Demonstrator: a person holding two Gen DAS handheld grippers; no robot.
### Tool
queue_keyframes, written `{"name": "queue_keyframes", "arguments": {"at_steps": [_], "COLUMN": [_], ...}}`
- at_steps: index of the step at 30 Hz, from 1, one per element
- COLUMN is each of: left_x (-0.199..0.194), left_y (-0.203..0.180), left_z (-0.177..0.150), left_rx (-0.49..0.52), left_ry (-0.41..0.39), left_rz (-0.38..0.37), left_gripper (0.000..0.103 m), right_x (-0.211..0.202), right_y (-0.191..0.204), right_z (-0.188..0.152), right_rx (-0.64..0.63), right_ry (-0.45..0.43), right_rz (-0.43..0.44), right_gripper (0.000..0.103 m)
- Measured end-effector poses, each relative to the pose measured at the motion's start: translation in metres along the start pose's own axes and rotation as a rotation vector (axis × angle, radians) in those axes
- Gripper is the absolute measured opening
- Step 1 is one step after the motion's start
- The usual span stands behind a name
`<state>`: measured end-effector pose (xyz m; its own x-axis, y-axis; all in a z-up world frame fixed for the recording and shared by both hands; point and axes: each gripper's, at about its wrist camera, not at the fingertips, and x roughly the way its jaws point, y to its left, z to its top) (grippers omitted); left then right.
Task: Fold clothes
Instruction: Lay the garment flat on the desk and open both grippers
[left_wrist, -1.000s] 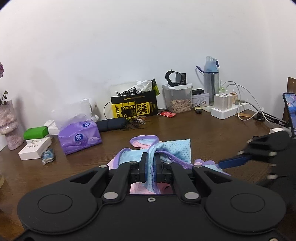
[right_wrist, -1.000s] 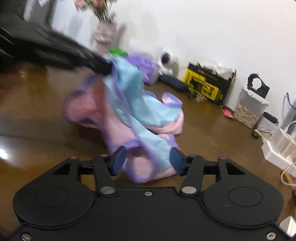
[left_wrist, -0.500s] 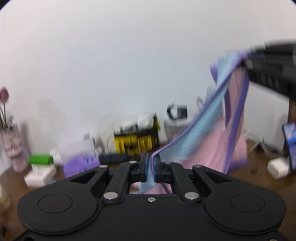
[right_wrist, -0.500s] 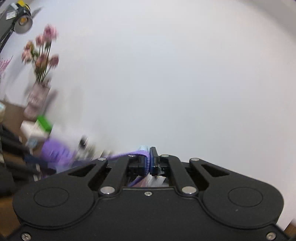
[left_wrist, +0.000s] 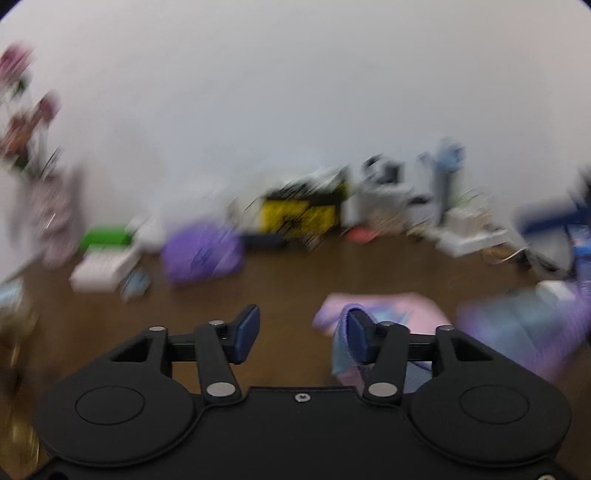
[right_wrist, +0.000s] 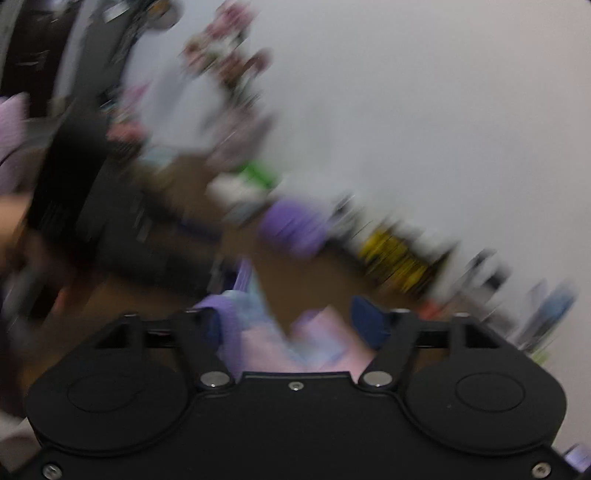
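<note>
The pink, light-blue and purple garment (left_wrist: 391, 314) lies crumpled on the brown table (left_wrist: 295, 284), right of centre in the blurred left wrist view. My left gripper (left_wrist: 303, 336) is opening; only a purple-edged fold rests against its right finger (left_wrist: 360, 338), nothing is pressed. In the right wrist view the garment (right_wrist: 321, 341) lies below and between the fingers of my right gripper (right_wrist: 291, 326), whose jaws are also opening, with cloth draped over the left finger. The left gripper's black body (right_wrist: 92, 221) shows at the left there.
Along the wall stand a vase of flowers (left_wrist: 55, 218), a green box (left_wrist: 107, 236), a white box (left_wrist: 103, 267), a purple tissue pack (left_wrist: 201, 254), a yellow-black box (left_wrist: 299, 214), a water bottle (left_wrist: 447, 166) and a power strip (left_wrist: 469, 240).
Half a second ago both grippers were shut on the garment, holding it up in the air. Both have now opened and the garment has dropped onto the table.
</note>
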<state>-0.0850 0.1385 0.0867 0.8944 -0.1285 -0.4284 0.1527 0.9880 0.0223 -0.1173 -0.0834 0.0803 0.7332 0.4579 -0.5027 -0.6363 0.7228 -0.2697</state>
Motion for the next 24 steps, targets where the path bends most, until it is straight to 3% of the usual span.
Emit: {"name": "queue_keyframes", "arguments": {"at_steps": [2,4,8,10,14,17,20,24], "left_x": [0.000,0.000,-0.001,-0.002,-0.020,-0.027,-0.029,-0.026], "left_y": [0.010,0.008,-0.007,-0.018,-0.053,-0.068,-0.079,-0.083], "left_z": [-0.012,-0.017,-0.014,-0.010,-0.008,-0.017,-0.040,-0.065], "left_rx": [-0.032,-0.041,-0.011,0.004,0.093,0.182,0.265,0.311], "left_ry": [0.035,0.051,0.036,0.023,-0.008,0.005,0.072,0.151], "left_rz": [0.043,0.055,0.029,-0.017,-0.192,-0.256,-0.323,-0.355], "left_gripper": [0.052,0.053,0.057,0.060,0.068,0.069,0.069,0.069], "right_x": [-0.001,-0.007,-0.031,-0.048,-0.066,-0.041,-0.009,0.022], "right_y": [0.008,0.012,0.004,0.001,-0.010,-0.027,-0.039,-0.049], "right_z": [-0.019,-0.041,-0.060,-0.064,-0.069,-0.079,-0.083,-0.081], "right_rx": [0.038,0.105,0.236,0.264,0.244,0.276,0.264,0.229], "right_ry": [0.024,0.032,0.012,0.002,-0.021,0.026,0.071,0.098], "right_rz": [0.057,0.112,0.118,0.100,0.004,-0.052,-0.068,-0.046], "right_gripper": [0.083,0.083,0.085,0.087,0.087,0.086,0.069,0.067]}}
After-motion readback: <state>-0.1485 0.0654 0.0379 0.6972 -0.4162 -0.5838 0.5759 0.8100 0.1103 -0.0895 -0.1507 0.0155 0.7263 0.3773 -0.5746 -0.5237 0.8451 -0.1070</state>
